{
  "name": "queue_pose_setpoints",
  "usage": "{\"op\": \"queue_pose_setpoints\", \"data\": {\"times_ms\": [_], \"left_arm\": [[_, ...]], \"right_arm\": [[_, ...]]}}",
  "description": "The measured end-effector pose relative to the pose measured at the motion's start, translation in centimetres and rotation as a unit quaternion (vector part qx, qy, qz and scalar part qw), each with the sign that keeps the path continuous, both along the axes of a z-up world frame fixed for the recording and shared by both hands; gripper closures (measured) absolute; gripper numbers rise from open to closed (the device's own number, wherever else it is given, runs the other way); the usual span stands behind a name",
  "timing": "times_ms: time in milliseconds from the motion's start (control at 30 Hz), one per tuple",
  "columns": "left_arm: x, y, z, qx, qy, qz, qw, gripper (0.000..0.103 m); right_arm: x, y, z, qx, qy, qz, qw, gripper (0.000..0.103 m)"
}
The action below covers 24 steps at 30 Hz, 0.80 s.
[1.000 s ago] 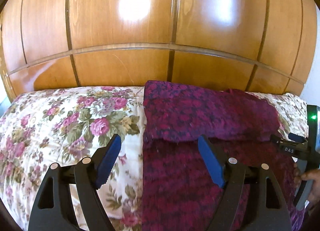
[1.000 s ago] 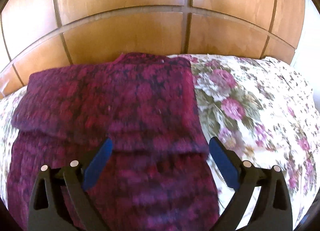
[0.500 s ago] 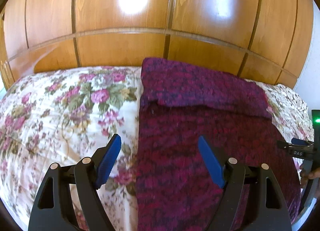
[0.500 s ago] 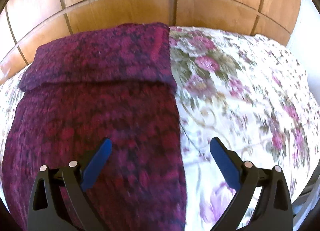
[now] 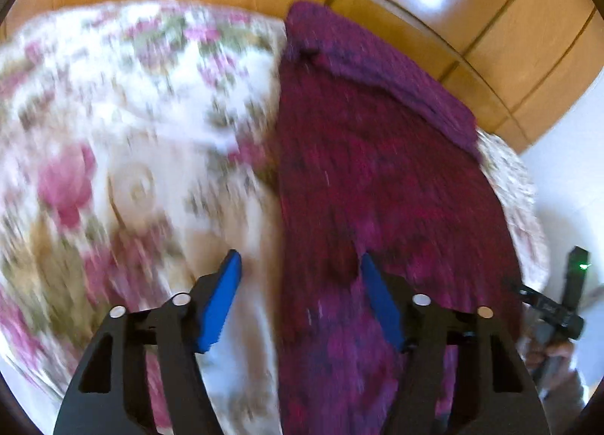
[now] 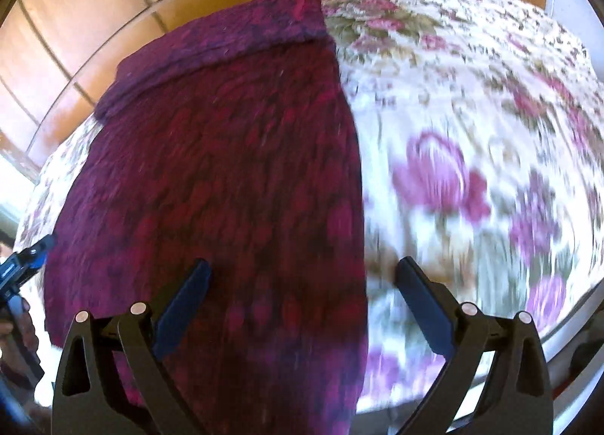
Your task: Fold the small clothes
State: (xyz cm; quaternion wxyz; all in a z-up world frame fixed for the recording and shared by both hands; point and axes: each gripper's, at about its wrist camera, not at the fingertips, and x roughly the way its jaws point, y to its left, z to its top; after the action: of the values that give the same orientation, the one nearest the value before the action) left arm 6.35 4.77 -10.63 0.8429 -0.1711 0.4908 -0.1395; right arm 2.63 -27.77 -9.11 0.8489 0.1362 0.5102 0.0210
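Note:
A magenta knit garment (image 5: 377,171) (image 6: 226,171) lies flat on the floral bed cover, its far end folded over into a band (image 5: 377,65) (image 6: 226,35). My left gripper (image 5: 298,265) hovers low over the garment's left edge near its near end. Its jaws are closing, with that edge between the blue pads; the right pad (image 5: 373,291) dents the knit. My right gripper (image 6: 304,265) stands open over the garment's right edge, with the edge between its fingers. Each view catches the other gripper at its side (image 5: 555,314) (image 6: 26,257). Both views are blurred.
The floral bed cover (image 5: 132,133) (image 6: 472,133) spreads on both sides of the garment. Glossy wooden panels (image 5: 490,20) (image 6: 113,1) rise behind the bed's far edge. A hand (image 5: 558,352) shows at the lower right of the left wrist view.
Both grippers have pulled back along the garment toward its near end and dropped lower. The left jaws have narrowed and that view has rolled. The right jaws stay wide.

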Motion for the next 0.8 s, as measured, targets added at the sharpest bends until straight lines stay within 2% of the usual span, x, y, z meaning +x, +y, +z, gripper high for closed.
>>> {"op": "queue_pose_setpoints", "data": {"times_ms": [100, 133, 167, 200, 267, 300, 400, 500, 600, 700, 800], "left_arm": [[-1.8, -0.9, -0.4, -0.011, 0.007, -0.042, 0.9991, 0.045], [-2.4, -1.6, -0.3, -0.010, 0.007, -0.063, 0.9979, 0.045], [-2.7, -2.0, -0.3, -0.005, 0.004, -0.075, 0.9972, 0.049], [-2.9, -2.4, -0.3, 0.001, 0.003, -0.085, 0.9964, 0.065], [-2.8, -2.7, -0.3, 0.018, 0.003, -0.093, 0.9955, 0.081], [-2.5, -2.2, -0.2, -0.003, 0.007, -0.090, 0.9959, 0.085], [-1.6, -0.8, 0.8, -0.066, 0.007, -0.080, 0.9946, 0.087], [-0.2, 0.1, 2.4, -0.125, -0.008, -0.073, 0.9894, 0.087], [1.4, 0.5, 3.6, -0.169, -0.021, -0.063, 0.9834, 0.087], [4.2, 0.3, 4.4, -0.196, -0.026, -0.051, 0.9789, 0.088], [7.0, 0.4, 4.3, -0.205, -0.018, -0.033, 0.9779, 0.088]], "right_arm": [[-2.0, 0.5, 0.0, 0.006, 0.011, 0.016, 1.000, 0.021], [-2.4, 0.6, 0.1, 0.009, 0.013, 0.019, 1.000, 0.031], [-2.9, 0.7, 0.1, 0.015, 0.016, 0.025, 0.999, 0.044], [-3.2, 0.8, 0.2, 0.023, 0.019, 0.034, 0.999, 0.050], [-3.2, 1.1, 0.5, 0.026, 0.022, 0.046, 0.998, 0.069], [-2.9, 1.2, 0.8, 0.028, 0.021, 0.052, 0.998, 0.080], [-2.2, 1.5, 2.5, 0.041, -0.005, 0.052, 0.998, 0.083], [-0.9, 1.6, 3.7, 0.056, -0.029, 0.049, 0.997, 0.083], [1.0, 1.5, 5.0, 0.073, -0.057, 0.042, 0.995, 0.083], [3.0, 1.2, 5.9, 0.085, -0.076, 0.032, 0.993, 0.083], [6.1, 0.9, 6.1, 0.085, -0.081, 0.019, 0.993, 0.084]]}}
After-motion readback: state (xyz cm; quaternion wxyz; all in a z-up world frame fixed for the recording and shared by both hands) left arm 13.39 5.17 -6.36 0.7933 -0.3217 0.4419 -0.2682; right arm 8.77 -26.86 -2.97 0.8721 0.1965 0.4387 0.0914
